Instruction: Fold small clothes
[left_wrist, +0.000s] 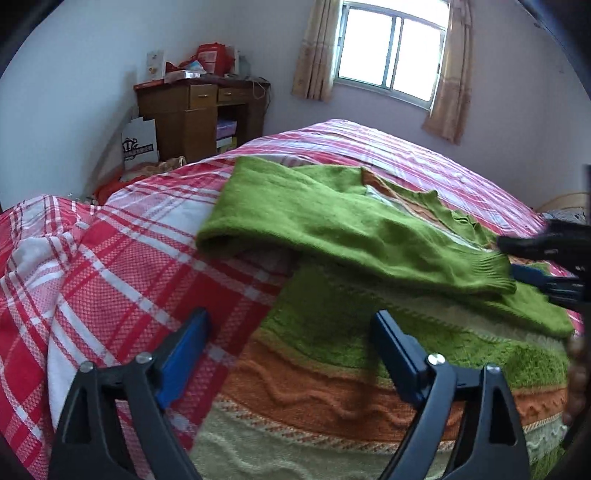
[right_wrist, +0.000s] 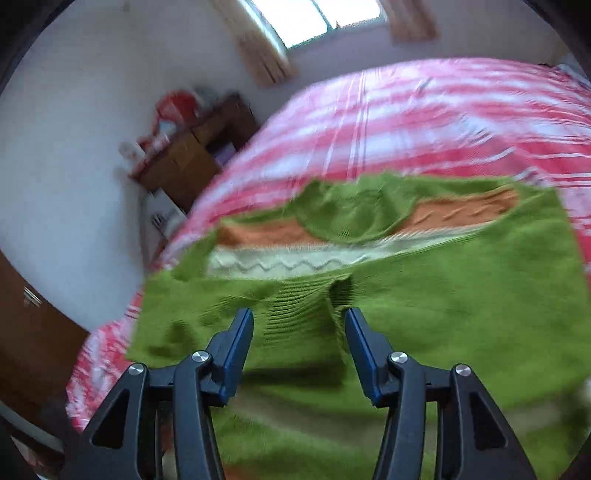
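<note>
A green knitted sweater (left_wrist: 332, 218) with orange and cream bands lies flat on the red-and-white plaid bed cover (left_wrist: 129, 258). One sleeve is folded across its body, ending in a ribbed cuff (left_wrist: 487, 269). My left gripper (left_wrist: 291, 325) is open wide over the sweater's lower left edge, with nothing between its blue pads. My right gripper (left_wrist: 517, 260) comes in from the right next to that cuff. In the blurred right wrist view the right gripper (right_wrist: 299, 321) has its jaws apart above the sweater (right_wrist: 443, 295). The cuff (right_wrist: 306, 306) lies between its fingertips, and the pads do not press on it.
A brown wooden desk (left_wrist: 199, 110) piled with red items stands against the far wall beyond the bed. A white bag (left_wrist: 140, 144) leans beside it. A curtained window (left_wrist: 391, 51) is behind the bed. The plaid cover (right_wrist: 406, 110) stretches far beyond the sweater.
</note>
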